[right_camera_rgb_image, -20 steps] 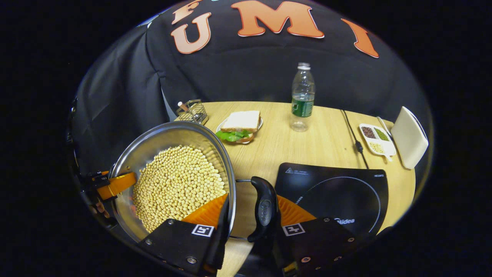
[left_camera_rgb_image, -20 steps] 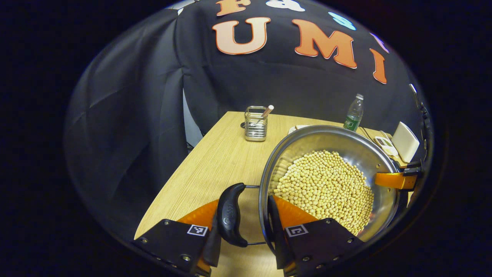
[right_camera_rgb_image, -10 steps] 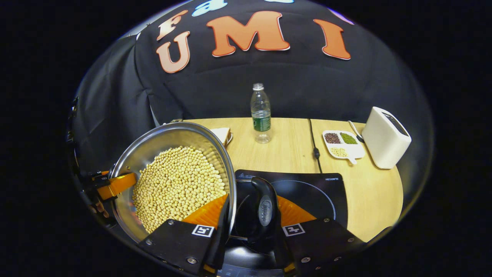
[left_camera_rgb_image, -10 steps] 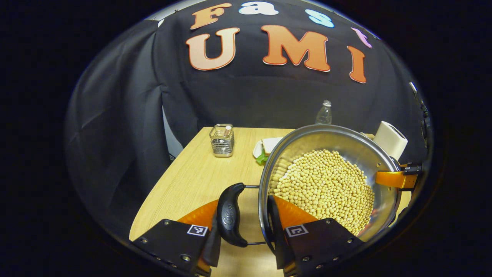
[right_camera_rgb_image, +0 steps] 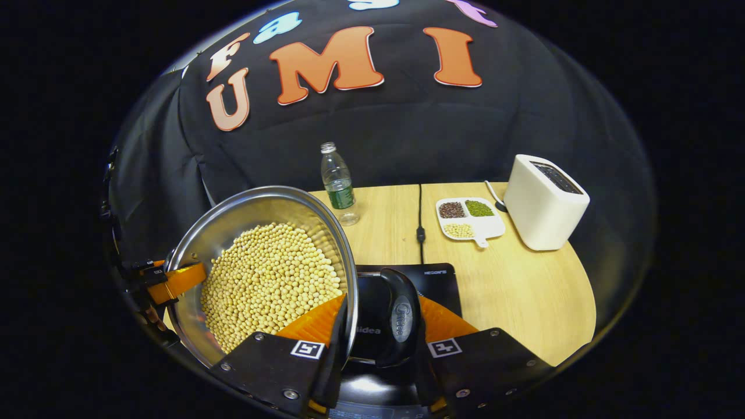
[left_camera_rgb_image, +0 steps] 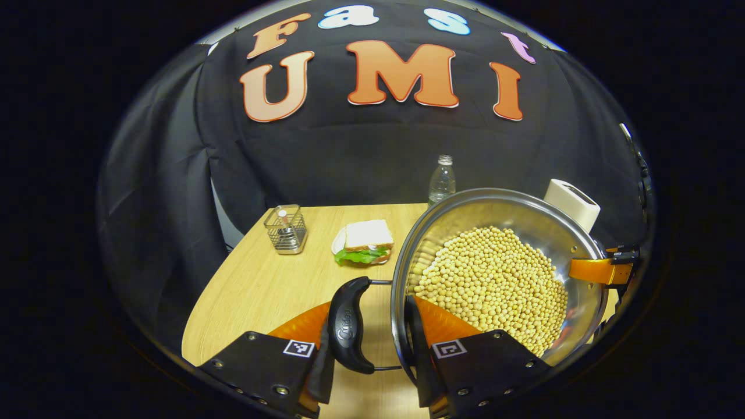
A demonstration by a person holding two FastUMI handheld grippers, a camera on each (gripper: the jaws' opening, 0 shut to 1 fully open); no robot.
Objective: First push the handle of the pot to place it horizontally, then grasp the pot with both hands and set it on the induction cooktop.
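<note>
- My left gripper [left_camera_rgb_image: 368,343] holds the pot [left_camera_rgb_image: 500,203] at its rim: one finger inside the wall against the soybeans [left_camera_rgb_image: 492,285], the other outside the black side handle [left_camera_rgb_image: 347,326], both closed on that handle and rim.
- My right gripper [right_camera_rgb_image: 378,334] grips the opposite side the same way; its left finger sits inside the pot [right_camera_rgb_image: 256,201] on the soybeans [right_camera_rgb_image: 270,279], its right finger outside the black handle [right_camera_rgb_image: 400,314], pinched onto it.
- In the left gripper view the other gripper's orange finger [left_camera_rgb_image: 593,271] clasps the far rim; in the right gripper view its counterpart [right_camera_rgb_image: 174,281] does likewise.
- The pot hangs between both tools, over the table's [right_camera_rgb_image: 524,291] near edge; the cooktop [right_camera_rgb_image: 436,279] lies right under the right gripper's handle; I cannot tell whether the base touches it.
- Toward the table's far edge: bottle [right_camera_rgb_image: 337,183], toaster [right_camera_rgb_image: 544,201], divided dish [right_camera_rgb_image: 468,216], cable [right_camera_rgb_image: 419,215].
- On the left side of the table [left_camera_rgb_image: 262,285]: sandwich [left_camera_rgb_image: 364,241] and wire holder [left_camera_rgb_image: 285,228].
</note>
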